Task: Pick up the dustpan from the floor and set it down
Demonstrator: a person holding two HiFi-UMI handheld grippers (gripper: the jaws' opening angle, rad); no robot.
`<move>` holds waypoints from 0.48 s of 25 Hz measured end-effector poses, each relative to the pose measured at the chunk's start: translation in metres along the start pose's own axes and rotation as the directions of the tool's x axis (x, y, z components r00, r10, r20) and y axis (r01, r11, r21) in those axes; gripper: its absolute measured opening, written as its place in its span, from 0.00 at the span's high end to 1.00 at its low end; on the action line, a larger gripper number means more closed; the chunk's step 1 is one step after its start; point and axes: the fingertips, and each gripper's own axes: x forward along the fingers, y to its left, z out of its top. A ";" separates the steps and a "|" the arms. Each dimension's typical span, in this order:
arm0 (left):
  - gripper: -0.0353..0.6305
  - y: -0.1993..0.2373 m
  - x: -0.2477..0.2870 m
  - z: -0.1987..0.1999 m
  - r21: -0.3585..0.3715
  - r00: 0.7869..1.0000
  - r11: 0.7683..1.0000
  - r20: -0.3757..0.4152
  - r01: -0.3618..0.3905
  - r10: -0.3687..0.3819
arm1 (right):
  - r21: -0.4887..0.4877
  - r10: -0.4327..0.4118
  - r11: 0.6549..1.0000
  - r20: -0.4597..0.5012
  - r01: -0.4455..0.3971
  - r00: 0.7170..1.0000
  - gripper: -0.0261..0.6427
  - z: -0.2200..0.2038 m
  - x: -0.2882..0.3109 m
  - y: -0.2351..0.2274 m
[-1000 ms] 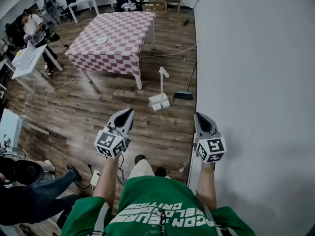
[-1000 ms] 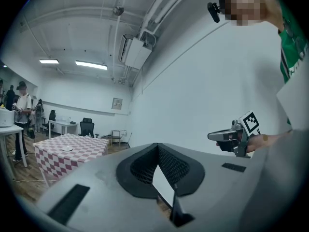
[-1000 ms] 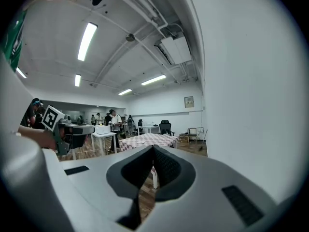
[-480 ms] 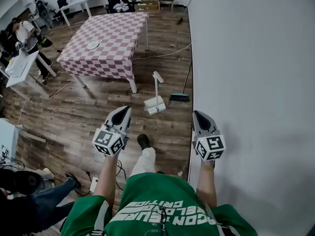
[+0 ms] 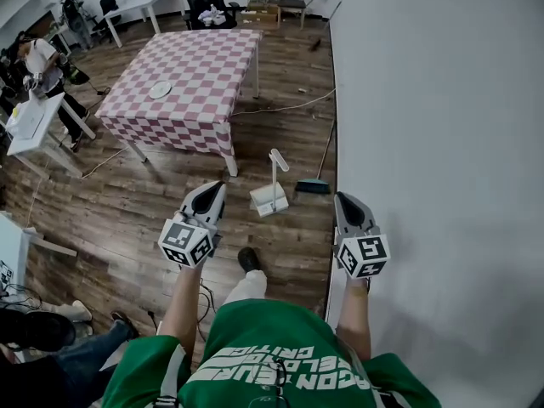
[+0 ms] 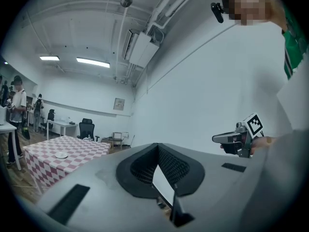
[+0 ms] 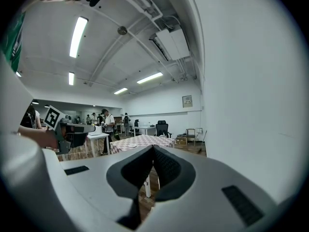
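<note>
The white dustpan (image 5: 269, 195) stands on the wooden floor with its long handle upright, a little ahead of me and between my two grippers. My left gripper (image 5: 212, 192) is held level, just left of the dustpan and well above the floor, jaws together with nothing in them. My right gripper (image 5: 345, 201) hangs beside the white wall, to the right of the dustpan, also shut and empty. In the left gripper view its pads (image 6: 158, 148) meet, and the right gripper (image 6: 227, 138) shows at the side. The right gripper view shows closed pads (image 7: 153, 149).
A broom (image 5: 314, 185) lies against the white wall (image 5: 425, 100) just past the dustpan. A table with a red checkered cloth (image 5: 187, 75) and a plate (image 5: 160, 89) stands ahead left. A cable (image 5: 289, 106) runs across the floor. A white desk (image 5: 38, 121) and people are at far left.
I have walked forward: the dustpan, broom and table have drawn nearer, and the dustpan now sits between the gripper tips. Both grippers stayed shut and held the same pose.
</note>
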 end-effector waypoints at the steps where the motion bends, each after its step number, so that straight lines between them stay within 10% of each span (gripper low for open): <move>1: 0.94 0.010 0.006 0.000 0.002 1.000 1.000 -0.003 -0.002 0.002 | 0.002 0.001 1.000 -0.002 -0.001 1.000 0.95 0.001 0.012 -0.002; 12: 0.94 0.115 0.083 0.000 0.001 0.999 1.000 -0.037 -0.014 0.014 | 0.023 0.010 1.000 -0.013 -0.009 1.000 0.95 0.007 0.141 -0.022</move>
